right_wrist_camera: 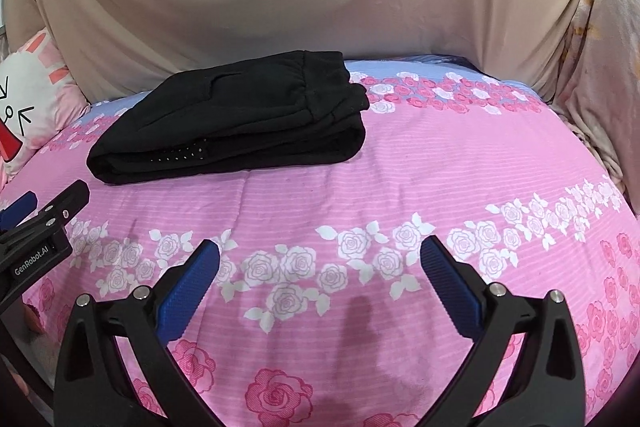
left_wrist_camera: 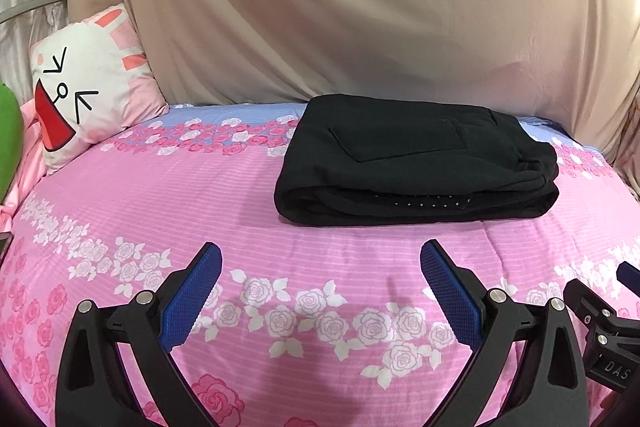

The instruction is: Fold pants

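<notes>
Black pants lie folded into a compact rectangular stack on the pink floral bedspread, with a back pocket on top. They also show in the right wrist view, at the far left. My left gripper is open and empty, held above the bedspread in front of the pants. My right gripper is open and empty, in front of and to the right of the pants. Neither gripper touches the pants.
A white and pink cartoon pillow leans at the back left. A beige sheet hangs behind the bed. A green object sits at the far left edge. The left gripper's body shows at the left edge of the right wrist view.
</notes>
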A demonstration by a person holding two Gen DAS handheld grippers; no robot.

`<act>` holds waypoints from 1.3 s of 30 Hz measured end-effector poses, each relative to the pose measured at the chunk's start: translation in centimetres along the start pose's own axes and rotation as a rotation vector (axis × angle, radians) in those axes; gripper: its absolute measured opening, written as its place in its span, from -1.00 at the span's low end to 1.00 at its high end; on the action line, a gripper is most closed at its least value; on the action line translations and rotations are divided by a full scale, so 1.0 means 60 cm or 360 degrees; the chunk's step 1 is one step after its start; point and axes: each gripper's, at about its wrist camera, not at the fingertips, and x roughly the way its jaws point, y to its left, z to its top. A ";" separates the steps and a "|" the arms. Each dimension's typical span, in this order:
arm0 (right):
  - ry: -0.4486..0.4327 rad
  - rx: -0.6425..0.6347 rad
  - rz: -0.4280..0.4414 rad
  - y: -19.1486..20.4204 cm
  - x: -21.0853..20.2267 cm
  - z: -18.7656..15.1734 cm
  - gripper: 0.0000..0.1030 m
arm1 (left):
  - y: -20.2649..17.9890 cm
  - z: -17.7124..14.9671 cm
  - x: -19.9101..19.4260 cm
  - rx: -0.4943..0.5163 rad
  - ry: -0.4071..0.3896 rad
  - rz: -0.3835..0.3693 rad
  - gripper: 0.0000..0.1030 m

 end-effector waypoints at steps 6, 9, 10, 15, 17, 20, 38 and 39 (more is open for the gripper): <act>0.0000 0.0000 -0.0002 -0.002 0.001 0.000 0.91 | 0.000 0.000 0.000 -0.0001 0.0001 -0.0001 0.90; 0.0000 -0.0002 0.0001 -0.003 0.001 0.000 0.91 | 0.000 0.000 0.000 0.0000 0.0000 -0.0001 0.90; 0.0000 -0.0003 0.0002 -0.003 0.001 0.001 0.91 | -0.001 0.000 0.000 0.0000 -0.0001 -0.0001 0.90; -0.0001 -0.0003 0.0001 -0.003 0.001 0.000 0.91 | -0.001 0.000 0.000 0.0000 0.0002 0.0006 0.90; -0.0001 -0.0003 0.0001 -0.002 0.001 0.001 0.91 | 0.000 0.000 0.000 -0.0004 0.0004 0.0007 0.90; -0.0001 -0.0003 0.0001 -0.002 0.001 0.001 0.91 | 0.004 0.000 -0.001 -0.0022 0.0010 -0.0006 0.90; -0.0004 -0.0005 -0.0001 -0.002 0.000 0.001 0.91 | -0.016 -0.003 -0.010 0.0101 0.0008 0.0032 0.90; -0.0004 -0.0005 0.0000 -0.002 0.001 0.001 0.91 | -0.017 -0.003 -0.011 0.0109 0.0005 0.0031 0.90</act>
